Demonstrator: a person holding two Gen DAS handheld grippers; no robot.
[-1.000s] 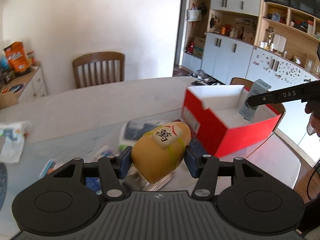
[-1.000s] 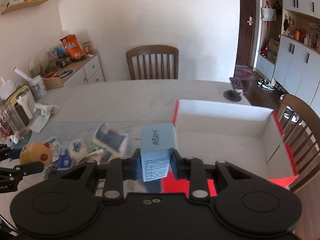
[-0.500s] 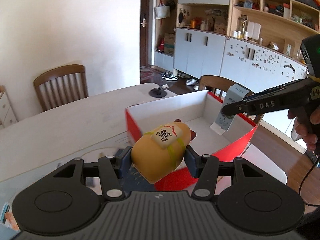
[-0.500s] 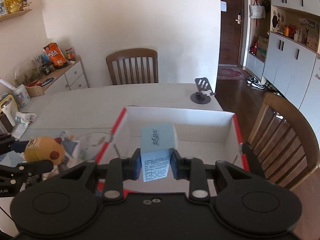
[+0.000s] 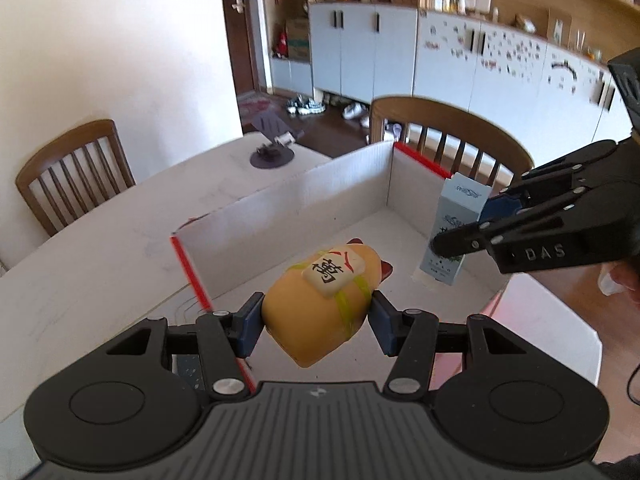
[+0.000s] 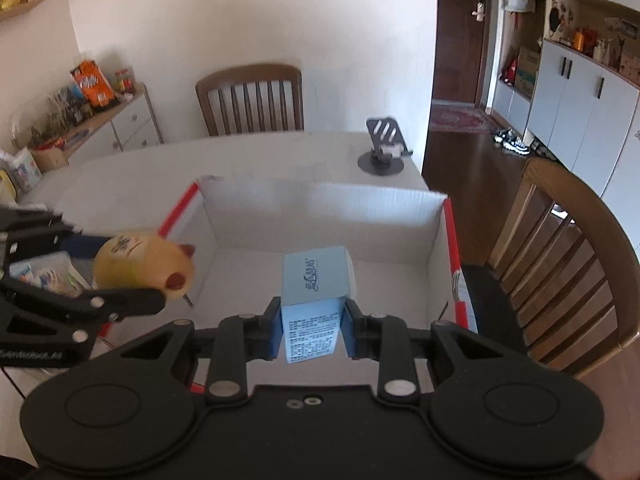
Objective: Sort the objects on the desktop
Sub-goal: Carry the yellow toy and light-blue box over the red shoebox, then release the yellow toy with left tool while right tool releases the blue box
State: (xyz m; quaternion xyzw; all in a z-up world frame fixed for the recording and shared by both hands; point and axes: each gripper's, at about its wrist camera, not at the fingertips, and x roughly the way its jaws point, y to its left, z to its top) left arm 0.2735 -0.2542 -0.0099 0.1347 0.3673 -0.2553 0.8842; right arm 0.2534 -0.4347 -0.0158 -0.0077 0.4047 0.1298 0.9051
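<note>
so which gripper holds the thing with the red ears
The left gripper: its yellow toy has red ears; the right gripper holds a pale blue carton.

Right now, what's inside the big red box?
The red box has nothing lying on the bare white floor that shows. A yellow toy and a small blue carton hang over it, each held in a gripper. The floor beneath them and the near corners are hidden.

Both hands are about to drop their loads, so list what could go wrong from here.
1. The yellow toy is round and held over the box near its red edge; released here, it may roll or bounce out.
2. The blue carton is tall and narrow; dropped upright it will likely tip.
3. The left gripper and right gripper share one box and could collide.
</note>
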